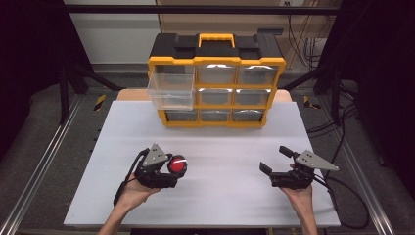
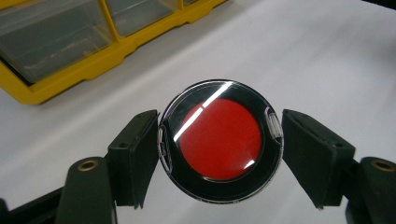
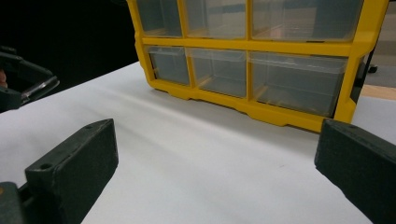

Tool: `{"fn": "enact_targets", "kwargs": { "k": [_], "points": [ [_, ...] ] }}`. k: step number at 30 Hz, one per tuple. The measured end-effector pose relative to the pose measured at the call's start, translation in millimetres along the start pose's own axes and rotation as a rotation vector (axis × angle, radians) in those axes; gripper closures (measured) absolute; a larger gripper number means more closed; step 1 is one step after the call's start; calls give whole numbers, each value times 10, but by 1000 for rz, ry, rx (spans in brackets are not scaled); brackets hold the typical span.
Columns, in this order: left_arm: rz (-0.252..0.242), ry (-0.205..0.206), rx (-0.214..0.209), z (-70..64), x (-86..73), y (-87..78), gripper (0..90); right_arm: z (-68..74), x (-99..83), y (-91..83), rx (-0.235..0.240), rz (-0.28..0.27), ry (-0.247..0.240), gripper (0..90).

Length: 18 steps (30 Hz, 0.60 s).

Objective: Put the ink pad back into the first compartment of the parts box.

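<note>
The left claw (image 1: 172, 165) sits near the front left of the white surface (image 1: 220, 142), held in the person's left hand (image 1: 131, 192). Between its jaws is a round case (image 1: 177, 165) with a clear cover, a black ring and a red centre. In the left gripper view the round case (image 2: 220, 140) fills the gap: the left jaw presses against its edge, while the right jaw seems to stand just off the rim, though the angle makes that contact hard to judge. The case appears to be held at the claw rather than lying flat on the surface.

The right claw (image 1: 275, 164) rests at the front right, well apart from the left one, its jaws spread wide with nothing between them.

At the back of the surface stands a yellow and black drawer cabinet (image 1: 216, 81) with clear drawers. Its top left drawer (image 1: 170, 90) is pulled out toward the person; the others sit flush.
</note>
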<state>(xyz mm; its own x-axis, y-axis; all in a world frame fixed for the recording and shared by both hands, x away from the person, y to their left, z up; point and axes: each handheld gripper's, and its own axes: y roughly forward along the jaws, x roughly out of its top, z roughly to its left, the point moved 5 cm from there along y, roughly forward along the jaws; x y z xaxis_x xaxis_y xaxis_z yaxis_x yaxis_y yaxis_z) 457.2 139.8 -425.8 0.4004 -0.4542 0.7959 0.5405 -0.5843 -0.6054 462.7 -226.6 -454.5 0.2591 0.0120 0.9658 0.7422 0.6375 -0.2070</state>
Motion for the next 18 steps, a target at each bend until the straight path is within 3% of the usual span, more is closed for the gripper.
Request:
{"fn": "enact_targets", "kwargs": {
  "k": [18],
  "points": [
    [-75,-9,30,145,205,-243,293,-1,-3,1,-2,2,-1,3]
  ]
}}
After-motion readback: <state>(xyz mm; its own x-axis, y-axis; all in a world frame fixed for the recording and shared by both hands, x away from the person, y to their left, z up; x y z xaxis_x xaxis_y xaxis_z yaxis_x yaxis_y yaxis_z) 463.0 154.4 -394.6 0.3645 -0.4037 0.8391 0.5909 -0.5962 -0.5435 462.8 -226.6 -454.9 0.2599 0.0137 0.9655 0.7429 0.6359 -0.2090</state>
